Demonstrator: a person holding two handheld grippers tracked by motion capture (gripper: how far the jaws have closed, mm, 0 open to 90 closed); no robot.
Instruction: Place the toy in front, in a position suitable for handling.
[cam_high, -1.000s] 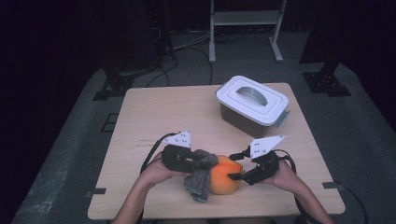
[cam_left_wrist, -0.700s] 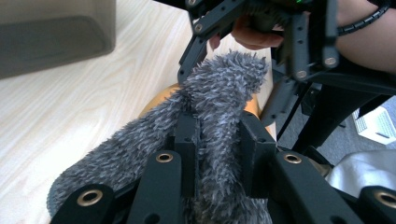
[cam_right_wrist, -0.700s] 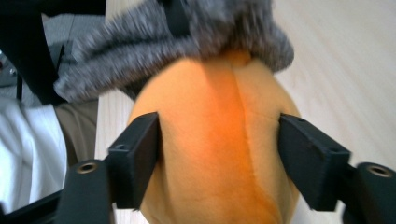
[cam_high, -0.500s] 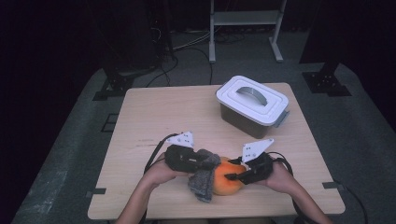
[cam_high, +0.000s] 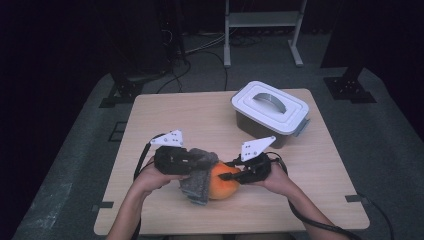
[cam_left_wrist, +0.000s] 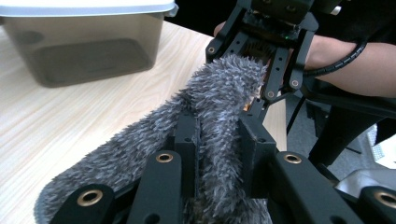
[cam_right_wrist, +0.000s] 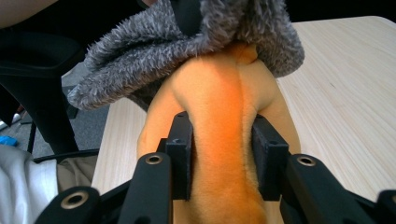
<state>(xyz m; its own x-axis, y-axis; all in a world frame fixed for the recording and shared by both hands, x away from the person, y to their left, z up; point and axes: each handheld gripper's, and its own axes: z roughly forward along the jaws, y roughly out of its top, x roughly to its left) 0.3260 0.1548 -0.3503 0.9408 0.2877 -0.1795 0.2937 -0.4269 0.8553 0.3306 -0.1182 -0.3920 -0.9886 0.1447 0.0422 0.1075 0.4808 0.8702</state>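
An orange plush toy (cam_high: 223, 186) lies on the wooden table (cam_high: 175, 115) near its front edge, with a grey fuzzy cloth (cam_high: 197, 179) draped over its left side. My left gripper (cam_high: 201, 163) is shut on the cloth; in the left gripper view the grey fuzz (cam_left_wrist: 219, 93) is squeezed between the jaws of that gripper (cam_left_wrist: 217, 135). My right gripper (cam_high: 228, 175) comes in from the right. Its jaws have just been closing and now pinch a fold of the orange plush (cam_right_wrist: 219, 93) in the right gripper view (cam_right_wrist: 222, 135). The grey cloth (cam_right_wrist: 187, 42) hangs over the plush's far end.
A lidded translucent container (cam_high: 270, 107) with a handle on its white lid stands at the table's back right; its wall (cam_left_wrist: 84, 46) is close in the left gripper view. Bare tabletop lies to the left and behind the hands. A black chair shows below the table edge.
Both hands, the plush and the cloth have shifted left. The right gripper's jaws went from wide to pinching the orange plush. The left gripper kept hold of the cloth.
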